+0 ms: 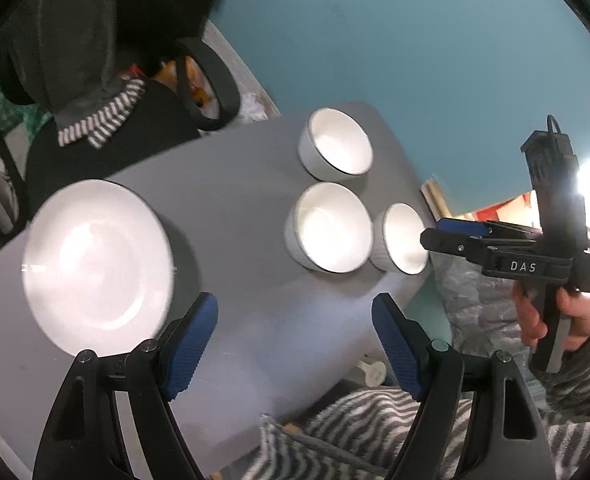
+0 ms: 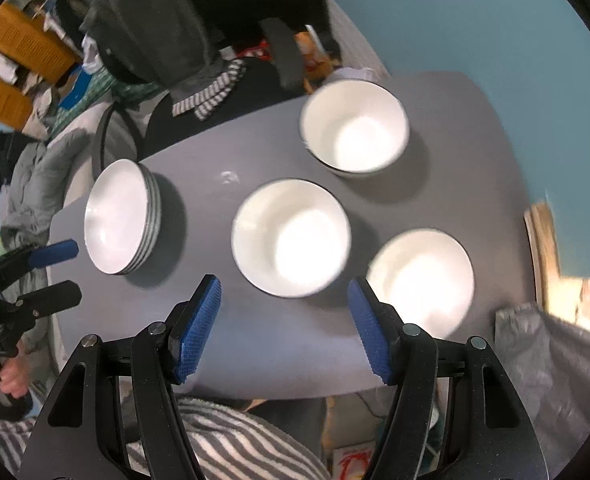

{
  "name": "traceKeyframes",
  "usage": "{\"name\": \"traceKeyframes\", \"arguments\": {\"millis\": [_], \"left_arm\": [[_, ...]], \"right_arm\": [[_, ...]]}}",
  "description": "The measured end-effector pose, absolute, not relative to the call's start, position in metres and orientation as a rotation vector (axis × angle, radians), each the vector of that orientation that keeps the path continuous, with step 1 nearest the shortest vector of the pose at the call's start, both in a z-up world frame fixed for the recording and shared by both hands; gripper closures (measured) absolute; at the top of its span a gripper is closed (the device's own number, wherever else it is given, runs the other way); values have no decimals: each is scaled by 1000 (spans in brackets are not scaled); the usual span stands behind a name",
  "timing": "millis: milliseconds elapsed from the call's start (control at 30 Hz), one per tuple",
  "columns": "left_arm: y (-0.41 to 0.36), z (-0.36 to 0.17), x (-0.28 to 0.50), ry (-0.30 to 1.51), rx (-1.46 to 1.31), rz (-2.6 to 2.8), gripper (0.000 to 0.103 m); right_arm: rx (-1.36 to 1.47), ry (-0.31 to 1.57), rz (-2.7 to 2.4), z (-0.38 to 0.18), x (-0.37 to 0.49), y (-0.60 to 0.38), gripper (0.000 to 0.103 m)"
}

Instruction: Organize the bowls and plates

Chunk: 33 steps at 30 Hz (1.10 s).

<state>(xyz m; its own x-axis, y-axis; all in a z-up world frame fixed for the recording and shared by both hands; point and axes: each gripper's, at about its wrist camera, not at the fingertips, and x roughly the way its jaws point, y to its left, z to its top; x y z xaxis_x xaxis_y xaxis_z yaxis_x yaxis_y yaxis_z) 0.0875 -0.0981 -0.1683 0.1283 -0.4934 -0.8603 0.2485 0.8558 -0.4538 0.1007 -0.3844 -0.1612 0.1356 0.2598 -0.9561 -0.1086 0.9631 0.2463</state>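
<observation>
A stack of white plates (image 1: 95,264) (image 2: 121,216) sits at the left of the grey table (image 1: 235,184) (image 2: 223,344). Three white bowls stand apart to its right: a far bowl (image 1: 337,144) (image 2: 355,126), a middle bowl (image 1: 331,228) (image 2: 291,238) and a near-right bowl (image 1: 403,238) (image 2: 421,282). My left gripper (image 1: 295,344) (image 2: 61,270) is open and empty above the table's near edge, right of the plates. My right gripper (image 2: 285,328) (image 1: 439,232) is open and empty, just in front of the middle bowl.
A dark chair with a striped cloth (image 2: 211,94) stands behind the table. A teal wall (image 1: 415,40) lies beyond. A grey bag (image 2: 555,360) is at the right. A striped blanket (image 2: 231,440) lies below the table's near edge.
</observation>
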Motion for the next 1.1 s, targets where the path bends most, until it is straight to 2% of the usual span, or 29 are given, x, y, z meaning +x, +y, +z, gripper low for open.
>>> {"name": "traceKeyframes", "arguments": {"millis": [400,1100], "left_arm": [[-169,-191,98,1411,-92,-579,22],[-280,-231,94,1548,-101,-583,22]], "right_arm": [[183,1420,203,-170,87,-446,37],[214,1509,116,-225,98,-533,37]]}}
